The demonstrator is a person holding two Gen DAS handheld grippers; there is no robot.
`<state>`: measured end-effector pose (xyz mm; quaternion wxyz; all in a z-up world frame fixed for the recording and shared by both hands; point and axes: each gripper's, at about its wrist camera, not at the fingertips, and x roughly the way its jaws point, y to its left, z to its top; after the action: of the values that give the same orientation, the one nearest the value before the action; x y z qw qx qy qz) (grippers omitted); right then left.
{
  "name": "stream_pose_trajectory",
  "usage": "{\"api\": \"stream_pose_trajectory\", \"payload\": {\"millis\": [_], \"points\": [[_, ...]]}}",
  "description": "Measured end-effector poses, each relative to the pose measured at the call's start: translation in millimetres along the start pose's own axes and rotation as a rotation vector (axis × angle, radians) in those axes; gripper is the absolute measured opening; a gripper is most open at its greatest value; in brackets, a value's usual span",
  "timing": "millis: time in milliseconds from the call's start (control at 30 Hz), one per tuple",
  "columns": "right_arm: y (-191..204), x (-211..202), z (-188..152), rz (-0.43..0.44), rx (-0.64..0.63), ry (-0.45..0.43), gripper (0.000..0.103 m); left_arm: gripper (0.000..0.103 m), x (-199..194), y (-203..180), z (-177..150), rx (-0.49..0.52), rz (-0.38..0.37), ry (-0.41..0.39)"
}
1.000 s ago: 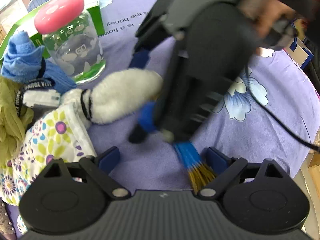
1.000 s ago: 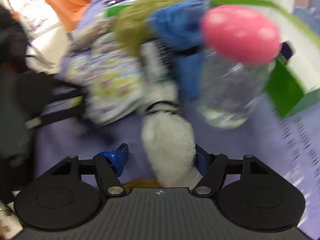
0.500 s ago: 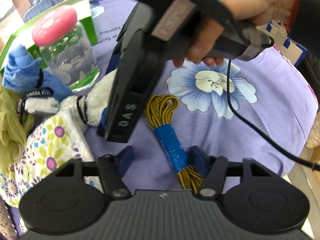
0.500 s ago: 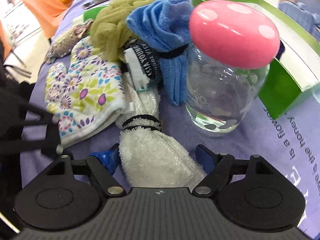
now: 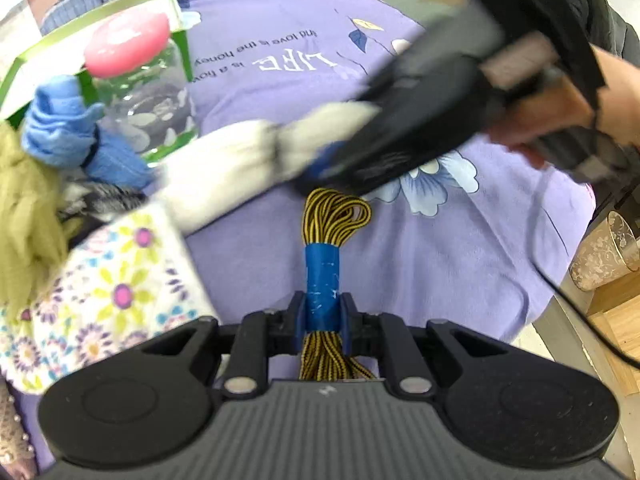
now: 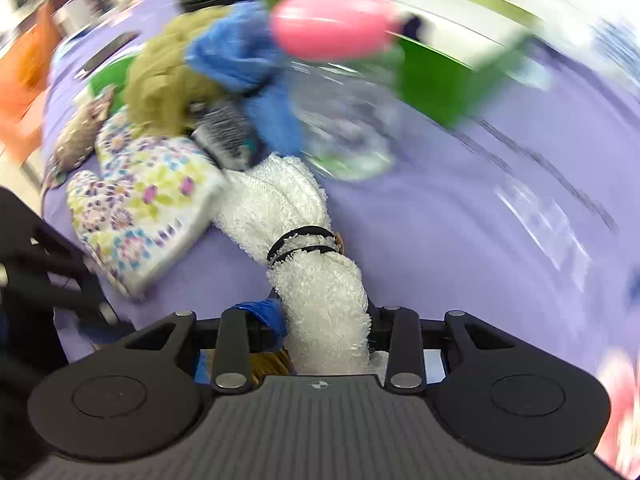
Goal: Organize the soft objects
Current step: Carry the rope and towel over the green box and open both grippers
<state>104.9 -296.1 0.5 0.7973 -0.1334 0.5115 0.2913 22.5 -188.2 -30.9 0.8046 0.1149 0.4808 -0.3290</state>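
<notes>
Purple cloth [image 5: 460, 264] printed with flowers and lettering covers the surface. Low in the left wrist view, the left tool [image 5: 323, 320] is closed on the blue-taped middle of a yellow-and-black cord bundle [image 5: 334, 216], whose looped end lies on the cloth ahead. The right tool [image 6: 322, 320] is clamped on one end of a white towel roll [image 6: 288, 216] bound with two black bands, the roll reaching away toward a heap. Touching its far end on the left lies a flowered mitt [image 6: 148, 200]. Beyond that sit an olive cloth [image 6: 164, 84] and a blue cloth [image 6: 248, 64], then a glass jar with a pink lid [image 6: 336, 28] before a green box [image 6: 436, 76]. Much of the right view is blurred.
</notes>
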Motion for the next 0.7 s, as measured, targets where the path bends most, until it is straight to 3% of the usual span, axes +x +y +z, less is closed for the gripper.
{"api": "stream_pose_trajectory", "payload": {"millis": [333, 533, 700], "points": [[-11, -69, -60, -0.174, 0.217, -0.139, 0.018, 0.012, -44, 18, -1, -0.010, -0.005, -0.080], [-9, -91, -53, -0.210, 0.238, -0.222, 0.018, 0.012, -76, 32, 11, -0.033, -0.014, -0.145], [-11, -108, -34, -0.229, 0.234, -0.303, 0.018, 0.012, -113, 48, 35, -0.047, -0.003, -0.243]]}}
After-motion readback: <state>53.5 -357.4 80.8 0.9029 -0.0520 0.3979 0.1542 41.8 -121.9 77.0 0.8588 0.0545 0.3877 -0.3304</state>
